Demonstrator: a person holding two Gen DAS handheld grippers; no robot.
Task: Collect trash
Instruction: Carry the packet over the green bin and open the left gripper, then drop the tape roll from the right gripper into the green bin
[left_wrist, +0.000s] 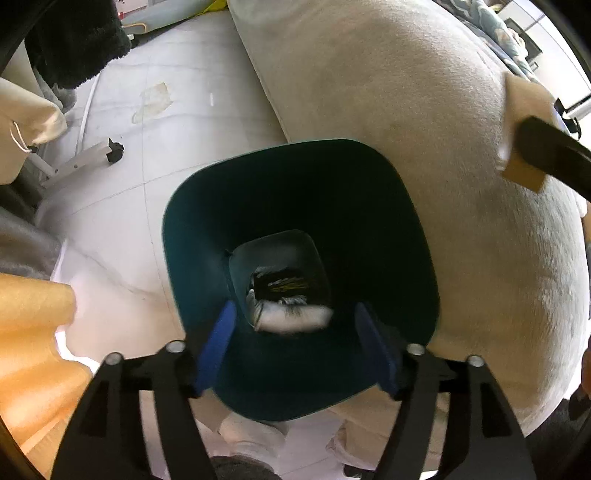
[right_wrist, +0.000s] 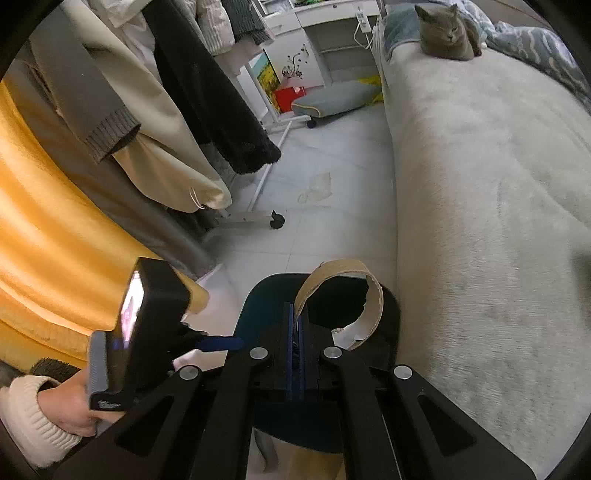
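A: Your left claw (left_wrist: 295, 325) hung wide apart, empty, over the teal bin (left_wrist: 192, 236) by the bed (left_wrist: 424, 110)?
B: Yes. Your right claw (right_wrist: 295, 332) pinched the cardboard strip (right_wrist: 373, 295) above that bin.

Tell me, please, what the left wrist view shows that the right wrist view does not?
Only the left wrist view looks down into the dark green bin, where a white crumpled wad and dark wrappers lie at the bottom, under the left gripper's open jaws. Only the right wrist view shows the grey cat on the bed and the right gripper shut on a torn cardboard ring. Both show the bin, the bed and the tiled floor.
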